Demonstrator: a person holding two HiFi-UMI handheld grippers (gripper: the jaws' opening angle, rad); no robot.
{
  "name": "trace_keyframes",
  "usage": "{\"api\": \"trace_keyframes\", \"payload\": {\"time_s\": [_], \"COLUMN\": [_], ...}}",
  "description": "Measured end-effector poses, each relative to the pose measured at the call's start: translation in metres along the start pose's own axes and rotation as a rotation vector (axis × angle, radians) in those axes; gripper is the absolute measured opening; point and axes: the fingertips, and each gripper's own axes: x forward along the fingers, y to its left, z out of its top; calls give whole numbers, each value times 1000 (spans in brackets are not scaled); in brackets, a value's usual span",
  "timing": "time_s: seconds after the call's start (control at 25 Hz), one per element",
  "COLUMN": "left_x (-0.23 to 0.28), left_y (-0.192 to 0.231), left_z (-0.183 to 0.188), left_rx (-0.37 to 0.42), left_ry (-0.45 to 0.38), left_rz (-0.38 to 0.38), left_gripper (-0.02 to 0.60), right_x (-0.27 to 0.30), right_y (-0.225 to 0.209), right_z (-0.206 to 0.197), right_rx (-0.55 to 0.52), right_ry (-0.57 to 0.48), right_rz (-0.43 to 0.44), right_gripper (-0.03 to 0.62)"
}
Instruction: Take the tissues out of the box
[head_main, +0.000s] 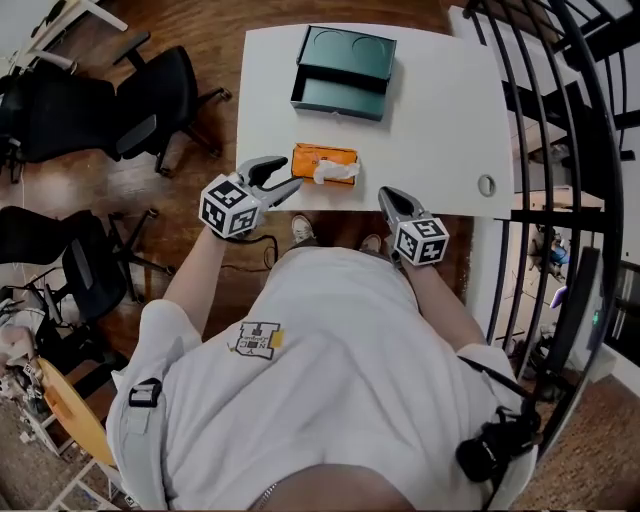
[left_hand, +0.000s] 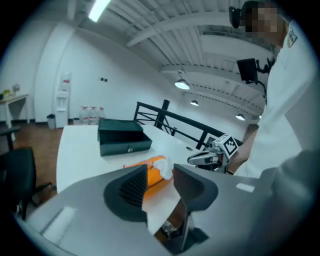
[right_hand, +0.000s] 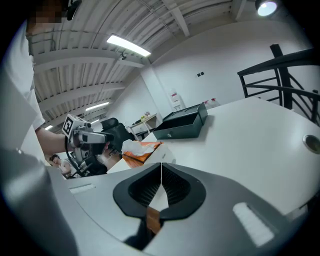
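An orange tissue pack (head_main: 318, 158) lies near the front edge of the white table (head_main: 440, 110), with a white tissue (head_main: 337, 172) sticking out of its right end. My left gripper (head_main: 283, 173) hovers just left of the pack, jaws open, nothing between them. In the left gripper view the pack (left_hand: 153, 186) and its tissue (left_hand: 165, 172) show through the gap of the left gripper (left_hand: 160, 172). My right gripper (head_main: 385, 193) is shut and empty at the table's front edge, right of the pack. In the right gripper view the right gripper (right_hand: 161, 165) has its pads together, and the pack (right_hand: 145, 150) lies ahead to the left.
A dark green open box (head_main: 345, 72) stands at the table's far side behind the pack. A round cable hole (head_main: 486, 185) sits near the front right corner. Black office chairs (head_main: 120, 100) stand on the floor at the left, and a black railing (head_main: 560, 120) runs along the right.
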Motion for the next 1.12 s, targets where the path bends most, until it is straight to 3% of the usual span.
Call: {"api": "trace_keyframes", "payload": {"time_s": [0.12, 0.24, 0.4, 0.56, 0.76, 1.12], "left_x": [1, 12, 32, 39, 35, 37], "left_y": [-2, -18, -41, -39, -26, -23], "left_z": [-59, -120, -168, -162, -149, -143], "left_rx": [-182, -291, -278, -248, -278, -274], "left_ry": [12, 106, 228, 202, 143, 146], "left_rz": [99, 97, 39, 54, 81, 80], "left_gripper": [1, 0, 0, 0, 0, 0], "right_x": [5, 9, 13, 16, 16, 16], "right_y": [4, 10, 15, 17, 18, 18], "right_z": [-12, -28, -38, -40, -39, -31], "right_rx": [-4, -8, -11, -17, -20, -16], "right_ry": [33, 76, 106, 112, 107, 99], "right_rz": [19, 40, 61, 66, 64, 64], "right_gripper": [4, 5, 4, 3, 3, 0]}}
